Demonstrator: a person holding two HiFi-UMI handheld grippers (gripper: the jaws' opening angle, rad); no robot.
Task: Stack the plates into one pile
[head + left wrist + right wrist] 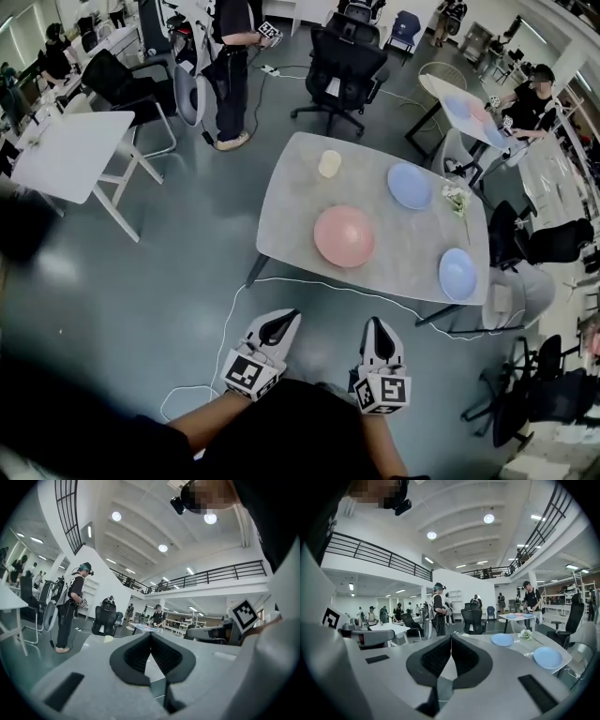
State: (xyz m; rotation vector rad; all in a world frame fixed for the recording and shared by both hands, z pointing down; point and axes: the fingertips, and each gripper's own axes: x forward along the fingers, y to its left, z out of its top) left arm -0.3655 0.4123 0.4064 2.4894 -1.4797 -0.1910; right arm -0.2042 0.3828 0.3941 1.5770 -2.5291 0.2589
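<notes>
**Head view.** The grey surface carries three separate plates. A pink plate lies near the front edge, a far blue plate sits toward the back right, and a near blue plate lies by the right front corner. None of them touches another. A small cream object stands at the back; what it is cannot be told. A sprig of white flowers lies between the two blue plates. The left hand-held gripper and the right hand-held gripper are side by side over the floor, short of the surface. From above, their jaw state is hard to judge. A white cable loops across the floor.

**Left gripper view.** The left hand-held gripper is clenched, pads meeting, with nothing between them. Its own body blocks most of the surface, so no plate shows, only the cream object. The right hand-held gripper's marker cube shows at the right.

**Right gripper view.** The right hand-held gripper is likewise clenched and empty. The far blue plate and near blue plate show to the right. The flowers stand between them. The pink plate is hidden behind the gripper body.
</notes>
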